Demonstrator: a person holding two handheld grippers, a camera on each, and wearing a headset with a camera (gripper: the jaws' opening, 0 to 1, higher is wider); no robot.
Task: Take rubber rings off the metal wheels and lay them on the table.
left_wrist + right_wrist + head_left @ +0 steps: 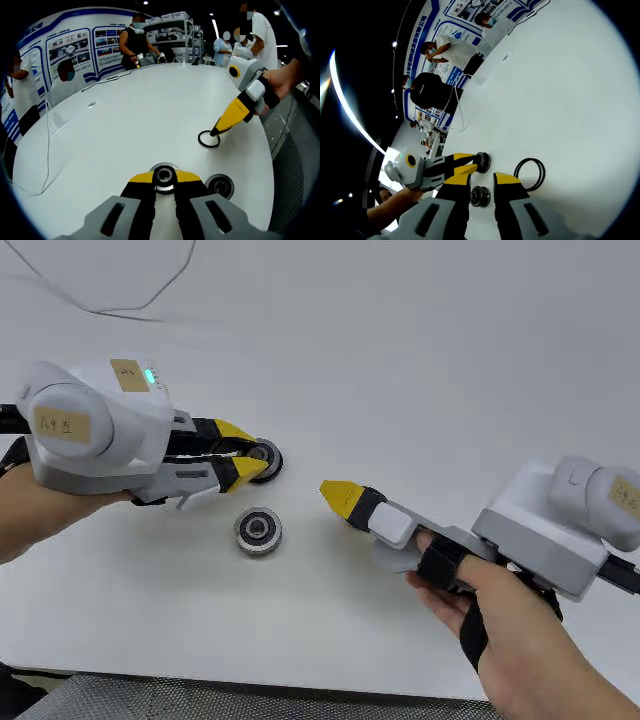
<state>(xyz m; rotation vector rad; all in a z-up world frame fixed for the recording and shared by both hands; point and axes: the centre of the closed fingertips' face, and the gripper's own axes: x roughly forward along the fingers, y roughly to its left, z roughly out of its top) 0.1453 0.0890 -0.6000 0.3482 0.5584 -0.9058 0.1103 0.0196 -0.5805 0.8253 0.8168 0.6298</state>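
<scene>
Surface: white table (420, 360).
Left gripper (243, 453): pinching a metal wheel (266, 458) at its tips.
Right gripper (340, 495): jaws slightly apart, empty.
Rubber ring (199, 140): just beside right tips.
Second wheel (258, 530): between grippers.

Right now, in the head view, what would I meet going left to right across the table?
left gripper → metal wheel held at its tips → right gripper
</scene>
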